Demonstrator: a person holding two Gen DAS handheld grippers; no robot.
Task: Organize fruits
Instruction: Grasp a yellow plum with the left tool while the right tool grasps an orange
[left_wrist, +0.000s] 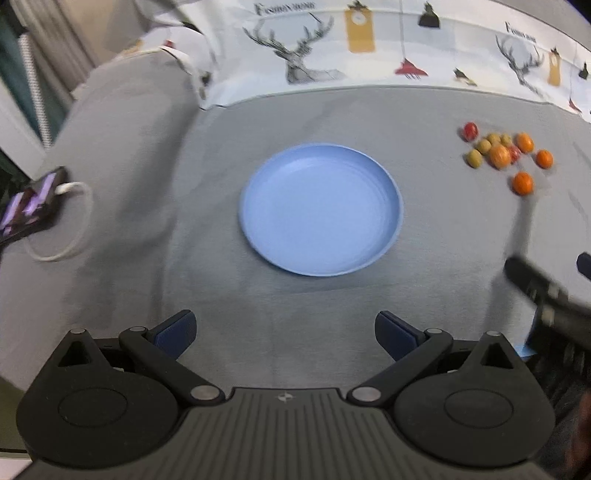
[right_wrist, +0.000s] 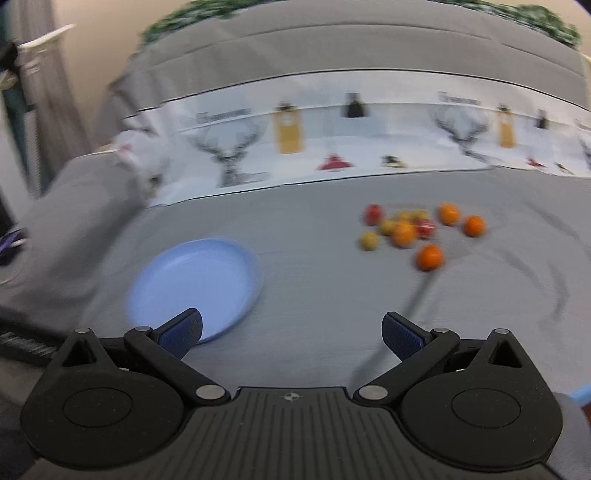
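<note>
A pale blue plate lies bare on the grey cloth, straight ahead of my left gripper, which is open with nothing between its fingers. To the plate's right sits a cluster of small fruits: orange, red and yellow-green ones. The nearest orange fruit lies a little apart. In the right wrist view the same plate is at lower left, the fruit cluster ahead, and the lone orange fruit nearest. My right gripper is open and holds nothing; it also shows blurred at the left view's right edge.
A phone with a white cable lies on the grey cushion at the left. A white cloth printed with deer heads runs along the back. Bare grey cloth spreads between the plate and the fruits.
</note>
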